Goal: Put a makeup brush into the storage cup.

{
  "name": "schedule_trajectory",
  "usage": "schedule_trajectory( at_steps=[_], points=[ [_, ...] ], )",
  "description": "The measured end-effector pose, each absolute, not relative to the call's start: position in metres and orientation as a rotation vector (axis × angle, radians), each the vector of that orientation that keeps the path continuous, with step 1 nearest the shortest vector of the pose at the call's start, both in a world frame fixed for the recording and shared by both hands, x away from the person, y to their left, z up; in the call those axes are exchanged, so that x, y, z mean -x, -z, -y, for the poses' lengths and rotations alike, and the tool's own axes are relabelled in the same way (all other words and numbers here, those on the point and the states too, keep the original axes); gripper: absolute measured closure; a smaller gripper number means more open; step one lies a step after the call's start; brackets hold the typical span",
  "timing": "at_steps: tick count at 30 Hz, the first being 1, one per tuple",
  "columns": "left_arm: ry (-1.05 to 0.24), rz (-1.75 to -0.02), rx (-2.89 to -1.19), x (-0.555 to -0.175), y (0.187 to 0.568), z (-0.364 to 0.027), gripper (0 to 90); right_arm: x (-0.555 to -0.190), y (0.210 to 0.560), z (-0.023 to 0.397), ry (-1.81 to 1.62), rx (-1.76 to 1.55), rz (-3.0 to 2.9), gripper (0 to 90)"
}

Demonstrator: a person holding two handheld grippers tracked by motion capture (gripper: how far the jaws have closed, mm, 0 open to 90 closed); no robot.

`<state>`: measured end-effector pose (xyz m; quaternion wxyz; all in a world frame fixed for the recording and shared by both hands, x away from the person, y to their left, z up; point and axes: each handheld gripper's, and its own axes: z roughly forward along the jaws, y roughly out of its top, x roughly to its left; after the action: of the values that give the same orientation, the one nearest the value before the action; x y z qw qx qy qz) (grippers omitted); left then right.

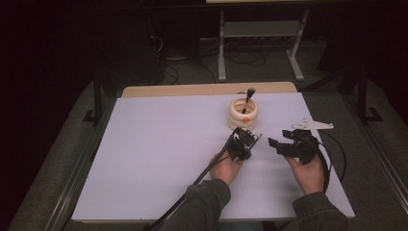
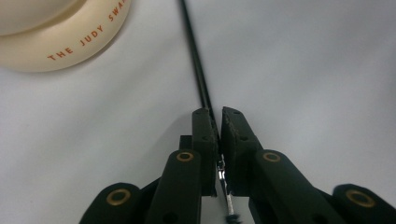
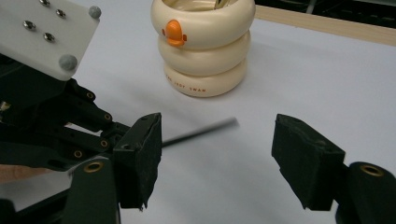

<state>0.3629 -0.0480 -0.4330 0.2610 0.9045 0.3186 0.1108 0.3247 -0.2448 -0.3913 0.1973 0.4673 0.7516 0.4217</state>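
A thin black brush handle (image 2: 198, 70) runs from the clenched left gripper (image 2: 218, 116) toward the frame's top. The cream holder (image 2: 56, 37) sits upper left; its orange duck bill appears in the right gripper view, where the right gripper (image 3: 217, 154) gapes, released.

A white table top (image 1: 159, 154) carries the scene, a smooth matte sheet with a strip of pale wood (image 1: 192, 89) showing along its far edge. Directly on it, toward the far right, stands a cream holder (image 1: 243, 114) shaped like three stacked rings, with an orange duck bill on its top ring and small orange lettering round its base ring. A dark-handled brush (image 1: 248, 98) stands inside it, leaning over the rim. The holder sits flat and upright, well in from every table edge.
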Motion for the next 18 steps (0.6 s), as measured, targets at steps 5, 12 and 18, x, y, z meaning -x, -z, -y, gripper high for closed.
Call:
schedule_trajectory(
  at_steps=[5, 12, 18],
  points=[
    [-0.309, -0.835, -2.470, -0.364, 0.432, 0.045, 85.8, -0.325, 0.392, 0.244, -1.187, -1.307, -2.109, 32.3],
    [-0.304, -0.768, -2.478, -0.363, 0.426, 0.039, 86.0, -0.325, 0.393, 0.240, -1.194, -1.277, -2.143, 32.2],
    [-0.286, -0.743, -2.473, -0.361, 0.419, 0.027, 86.0, -0.324, 0.393, 0.233, -1.209, -1.241, -2.183, 32.2]
  ],
)
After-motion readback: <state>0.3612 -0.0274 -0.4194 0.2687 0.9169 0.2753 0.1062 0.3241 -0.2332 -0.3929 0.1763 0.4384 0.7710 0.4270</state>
